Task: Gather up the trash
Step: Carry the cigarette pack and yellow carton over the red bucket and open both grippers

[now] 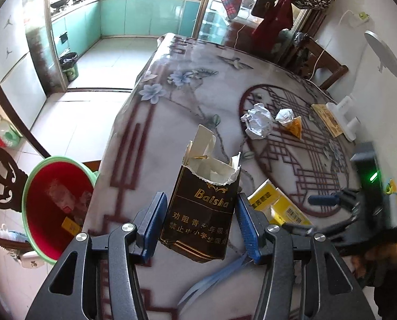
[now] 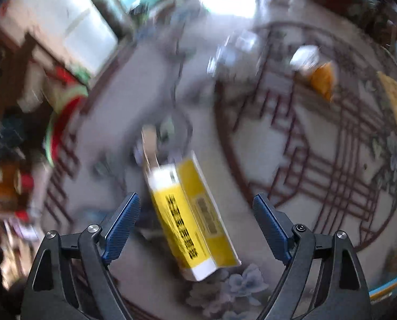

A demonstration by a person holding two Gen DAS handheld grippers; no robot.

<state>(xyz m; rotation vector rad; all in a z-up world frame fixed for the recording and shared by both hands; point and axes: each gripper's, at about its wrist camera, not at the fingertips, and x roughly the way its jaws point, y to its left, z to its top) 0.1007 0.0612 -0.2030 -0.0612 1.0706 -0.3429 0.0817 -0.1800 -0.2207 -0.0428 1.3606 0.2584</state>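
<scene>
Table: We see a big table with a flowery cloth. The trash lies on it.
Bin: A red bin with a green rim stands on the floor at the table's left edge. There is trash inside it already.
Left claw: It pinches a dark torn cigarette pack. The right blue pad touches the pack's side. The left pad looks close to the other side, with a thin gap showing, so we think the grip is light. The pack stands up tall between the pads, open end up. The bin is to the left of this claw and lower down, so we think this pack goes that way next.
Right claw: Its pads are spread wide and pinch nothing. This picture is very blurry.
Yellow box: It lies on the table right between the right claw's spread pads, touching neither. Its long side points away from the claw, tipped a bit left, so the pads sit on its two long sides. The right claw is the near one. We think closing would grab it.
Foil ball: A crumpled silver ball lies farther off on the table's round pattern.
Small wrapper: A white and orange scrap lies just beside the foil ball.
</scene>
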